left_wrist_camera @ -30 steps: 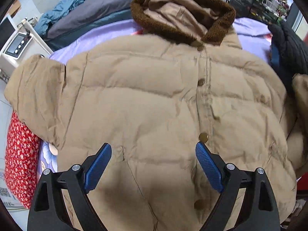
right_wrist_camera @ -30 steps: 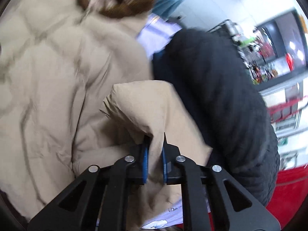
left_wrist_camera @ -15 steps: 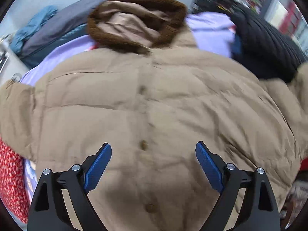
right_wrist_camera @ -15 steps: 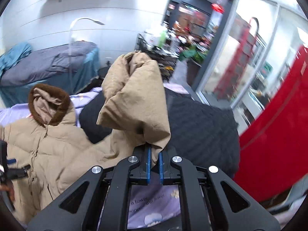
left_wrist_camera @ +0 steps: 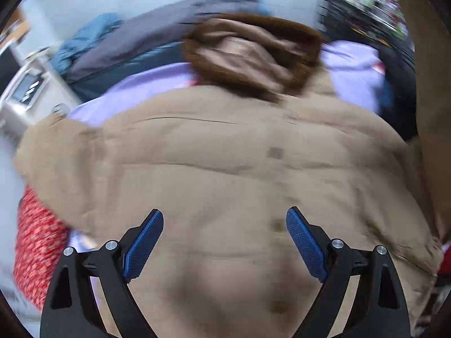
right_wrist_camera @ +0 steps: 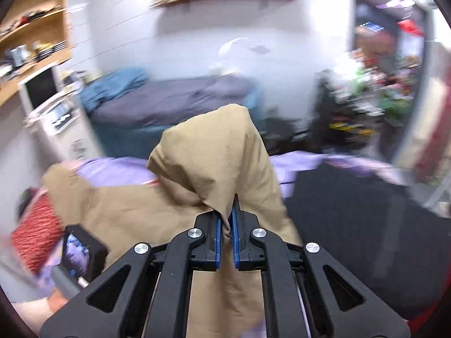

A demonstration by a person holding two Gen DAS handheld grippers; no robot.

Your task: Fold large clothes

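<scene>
A tan puffer jacket (left_wrist_camera: 225, 163) with a brown fur-trimmed hood (left_wrist_camera: 253, 53) lies front up on a lilac bedsheet (left_wrist_camera: 146, 87). My left gripper (left_wrist_camera: 225, 242) is open and empty, hovering over the jacket's lower front near the snap buttons. My right gripper (right_wrist_camera: 225, 225) is shut on the jacket's sleeve (right_wrist_camera: 214, 163) and holds it lifted above the bed; the raised sleeve also shows at the right edge of the left wrist view (left_wrist_camera: 431, 84). The left gripper's body shows in the right wrist view (right_wrist_camera: 80, 253).
A black knit garment (right_wrist_camera: 352, 225) lies on the bed to the right. A red patterned cushion (left_wrist_camera: 36, 248) sits at the left edge. A grey and blue bedding pile (right_wrist_camera: 169, 101) lies behind, beside a white device (left_wrist_camera: 22, 95). Wall shelves (right_wrist_camera: 36, 39) stand left.
My right gripper has swung left with the sleeve, holding it high over the jacket. My left gripper has shifted left a little over the jacket front, still open.
</scene>
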